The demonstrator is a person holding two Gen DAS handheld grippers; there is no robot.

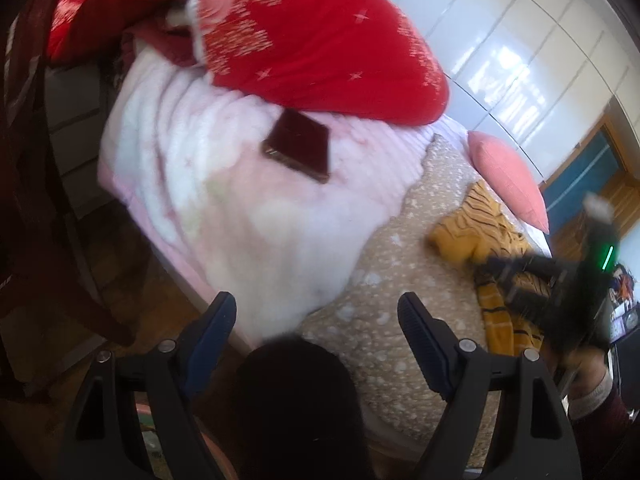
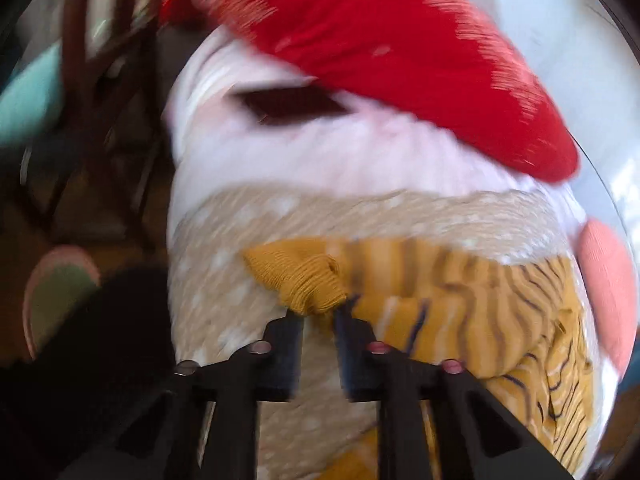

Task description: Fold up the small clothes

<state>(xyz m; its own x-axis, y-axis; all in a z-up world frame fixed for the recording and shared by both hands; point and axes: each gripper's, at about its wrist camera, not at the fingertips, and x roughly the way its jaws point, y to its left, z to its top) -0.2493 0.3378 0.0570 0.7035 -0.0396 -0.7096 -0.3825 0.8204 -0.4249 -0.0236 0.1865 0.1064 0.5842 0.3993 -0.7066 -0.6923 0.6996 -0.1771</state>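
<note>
A mustard-yellow small garment with dark tiger stripes lies crumpled on a beige dotted blanket on the bed. My right gripper is shut on the garment's plain ribbed cuff, which bunches up between the fingertips. In the left wrist view the same garment lies at the right, with the right hand's tool blurred over it. My left gripper is open above the near edge of the bed, apart from the garment, and holds nothing.
A red quilt with white flecks is piled at the back on a fluffy pink-white blanket. A dark red flat case rests there. A pink cushion lies right, a wooden chair stands left.
</note>
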